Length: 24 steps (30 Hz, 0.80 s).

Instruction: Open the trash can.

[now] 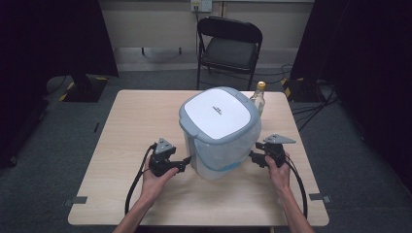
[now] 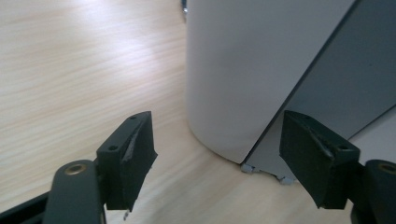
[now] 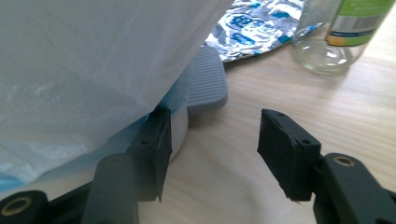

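High view: the pale wooden bench (image 1: 121,145) carries a white pedal bin (image 1: 218,131) with a grey-rimmed lid, standing centre-right, a glass bottle (image 1: 259,97) just behind it on the far right. Left hand-held gripper (image 1: 186,165) sits at the bin's near-left base, jaws apart, gripping nothing. Right hand-held gripper (image 1: 251,155) is at the near-right side, jaws apart, one against the bin liner (image 3: 79,70).
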Tool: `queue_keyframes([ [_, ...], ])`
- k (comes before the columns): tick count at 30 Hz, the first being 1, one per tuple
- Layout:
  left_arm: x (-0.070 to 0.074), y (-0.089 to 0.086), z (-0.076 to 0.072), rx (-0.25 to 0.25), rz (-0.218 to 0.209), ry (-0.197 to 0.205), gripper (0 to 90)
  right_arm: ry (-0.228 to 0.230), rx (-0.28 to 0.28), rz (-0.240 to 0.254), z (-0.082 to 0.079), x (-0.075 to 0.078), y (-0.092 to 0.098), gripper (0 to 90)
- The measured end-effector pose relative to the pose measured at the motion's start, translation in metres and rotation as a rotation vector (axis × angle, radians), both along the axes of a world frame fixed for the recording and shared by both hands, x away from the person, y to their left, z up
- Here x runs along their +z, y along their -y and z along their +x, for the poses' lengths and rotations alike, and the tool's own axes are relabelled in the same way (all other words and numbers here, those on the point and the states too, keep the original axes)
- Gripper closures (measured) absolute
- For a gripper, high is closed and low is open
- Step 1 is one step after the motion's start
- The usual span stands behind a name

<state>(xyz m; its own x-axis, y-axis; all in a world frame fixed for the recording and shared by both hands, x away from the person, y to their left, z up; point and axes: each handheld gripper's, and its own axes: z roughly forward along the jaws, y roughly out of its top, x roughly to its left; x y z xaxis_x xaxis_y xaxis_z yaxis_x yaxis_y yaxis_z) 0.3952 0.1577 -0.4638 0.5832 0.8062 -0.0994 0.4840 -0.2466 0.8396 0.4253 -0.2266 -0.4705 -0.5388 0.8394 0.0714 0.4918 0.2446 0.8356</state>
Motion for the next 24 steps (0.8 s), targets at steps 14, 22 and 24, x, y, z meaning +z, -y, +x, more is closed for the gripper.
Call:
queue_keyframes([
  [14,-0.007,-0.028,0.014,0.099,-0.031,0.025,26.3,-0.032,0.168,0.064,-0.020,-0.002,-0.030,22.7],
  [22,-0.007,-0.031,0.018,0.107,-0.027,0.045,27.4,-0.052,0.126,-0.006,-0.016,-0.004,-0.030,23.7],
  [24,-0.007,-0.031,0.021,0.113,-0.021,0.050,28.3,-0.045,0.082,-0.019,-0.012,-0.005,-0.024,23.8],
])
